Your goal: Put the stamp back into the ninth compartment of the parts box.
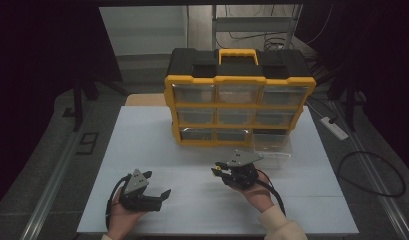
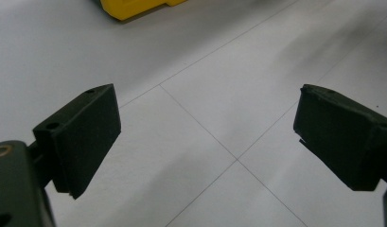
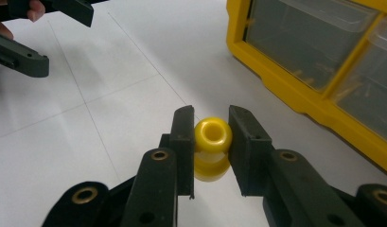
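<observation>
A small yellow spool-shaped piece [image 3: 211, 146] is clamped between the two black jaws of my right gripper [image 3: 211, 142], just above the white table. In the high view that right gripper [image 1: 218, 169] hovers in front of the yellow and black drawer organizer [image 1: 238, 97], a yellow speck at its tips. My left gripper [image 1: 157, 184] rests low at the front left of the table, jaws wide apart with nothing between them. Its black pads [image 2: 82, 132] frame bare white tabletop. The left gripper's jaws [image 3: 28, 33] also appear at the top left of the right gripper view.
A clear plastic drawer [image 1: 272, 144] stands pulled out on the table at the organizer's lower right. The organizer's yellow frame [image 3: 295, 90] lies close to the right gripper's right side. The white table [image 1: 142, 135] ends at a front edge near the person's hands. Cables run on the floor at right.
</observation>
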### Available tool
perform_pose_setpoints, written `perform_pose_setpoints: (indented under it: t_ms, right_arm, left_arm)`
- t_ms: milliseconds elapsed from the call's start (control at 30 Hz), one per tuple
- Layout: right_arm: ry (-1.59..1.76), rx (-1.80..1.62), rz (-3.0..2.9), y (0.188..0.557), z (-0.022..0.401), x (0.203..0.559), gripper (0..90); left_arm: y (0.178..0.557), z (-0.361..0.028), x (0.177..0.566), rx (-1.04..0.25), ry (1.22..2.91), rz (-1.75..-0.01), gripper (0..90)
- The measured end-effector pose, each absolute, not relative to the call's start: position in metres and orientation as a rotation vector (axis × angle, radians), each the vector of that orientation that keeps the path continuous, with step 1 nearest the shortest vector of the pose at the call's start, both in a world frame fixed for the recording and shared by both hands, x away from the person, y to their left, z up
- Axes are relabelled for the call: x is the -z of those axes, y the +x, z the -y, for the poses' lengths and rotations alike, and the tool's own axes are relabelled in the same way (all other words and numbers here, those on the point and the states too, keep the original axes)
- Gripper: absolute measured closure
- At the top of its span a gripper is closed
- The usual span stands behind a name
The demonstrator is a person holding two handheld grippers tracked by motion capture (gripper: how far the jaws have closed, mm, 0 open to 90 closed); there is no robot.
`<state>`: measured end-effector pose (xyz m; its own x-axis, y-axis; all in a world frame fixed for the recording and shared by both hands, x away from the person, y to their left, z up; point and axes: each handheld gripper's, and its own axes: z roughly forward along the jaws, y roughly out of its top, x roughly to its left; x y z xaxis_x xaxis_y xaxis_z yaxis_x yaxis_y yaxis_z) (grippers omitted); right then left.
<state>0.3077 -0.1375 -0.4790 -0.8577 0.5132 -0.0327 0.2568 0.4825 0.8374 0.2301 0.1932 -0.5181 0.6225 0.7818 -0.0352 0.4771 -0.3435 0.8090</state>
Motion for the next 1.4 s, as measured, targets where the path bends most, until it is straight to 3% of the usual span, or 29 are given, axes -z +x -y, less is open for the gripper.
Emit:
perform_pose_setpoints:
  t_ms: [1400]
  right_arm:
    - [0.783,-1.387,-2.243,0.312,0.191,0.438,73.1]
  left_arm:
    - [0.23,-0.191,0.517,-0.46,2.009,-0.974,8.4]
